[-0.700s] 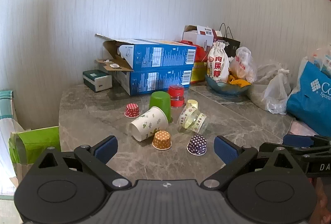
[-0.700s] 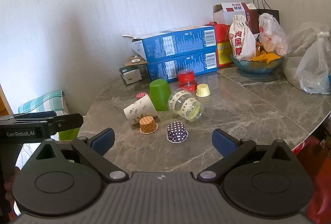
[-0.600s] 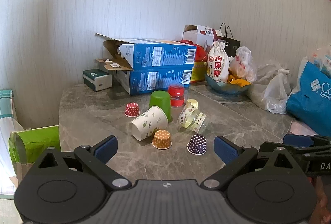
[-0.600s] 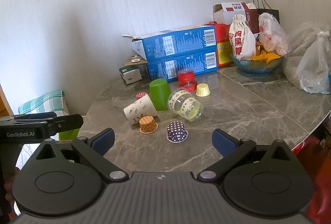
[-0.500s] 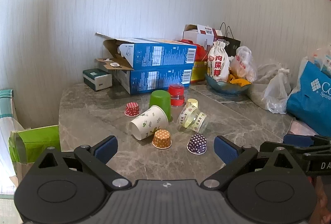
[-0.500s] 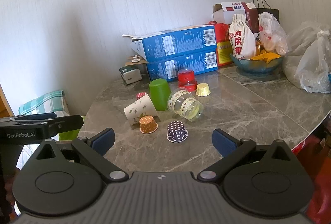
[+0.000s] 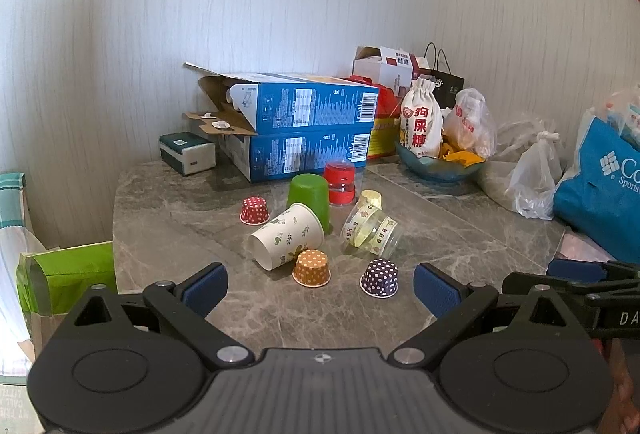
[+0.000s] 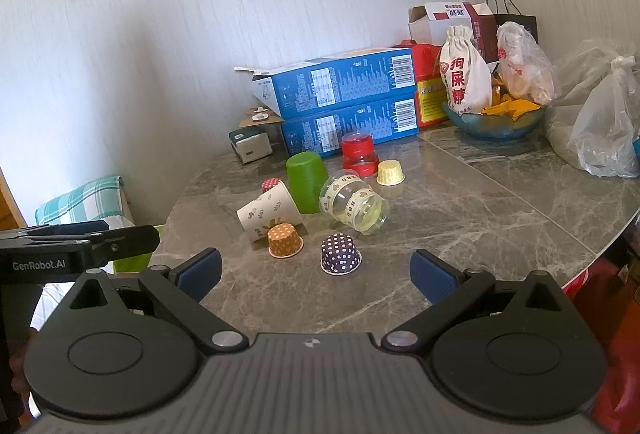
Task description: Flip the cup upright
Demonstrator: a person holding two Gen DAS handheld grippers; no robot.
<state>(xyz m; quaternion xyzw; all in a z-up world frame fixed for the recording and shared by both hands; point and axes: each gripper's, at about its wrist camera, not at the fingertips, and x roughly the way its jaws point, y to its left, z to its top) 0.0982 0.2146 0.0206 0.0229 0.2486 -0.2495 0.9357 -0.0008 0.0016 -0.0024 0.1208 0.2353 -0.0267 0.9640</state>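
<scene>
A white leaf-print paper cup [image 7: 286, 236] lies on its side on the grey marble table [image 7: 168, 201], mouth toward me; it also shows in the right wrist view [image 8: 269, 215]. A clear plastic cup [image 7: 370, 232] [image 8: 354, 202] lies on its side too. A green cup [image 7: 310, 198] [image 8: 306, 181] stands upside down behind them. Small orange [image 7: 312, 268], purple dotted [image 7: 380, 278], red dotted [image 7: 254, 210] and yellow [image 7: 370, 198] paper cups stand upside down. My left gripper [image 7: 320, 290] and right gripper [image 8: 316, 272] are open, empty, short of the cups.
Two stacked blue boxes [image 7: 304, 125], a tissue pack [image 7: 187, 153], a red jar [image 7: 339, 182], a bowl with bags [image 7: 438, 161] and plastic bags [image 7: 532, 173] line the back. A blue tote [image 7: 600, 185] sits right. The table's left edge drops off by a green bag [image 7: 68, 274].
</scene>
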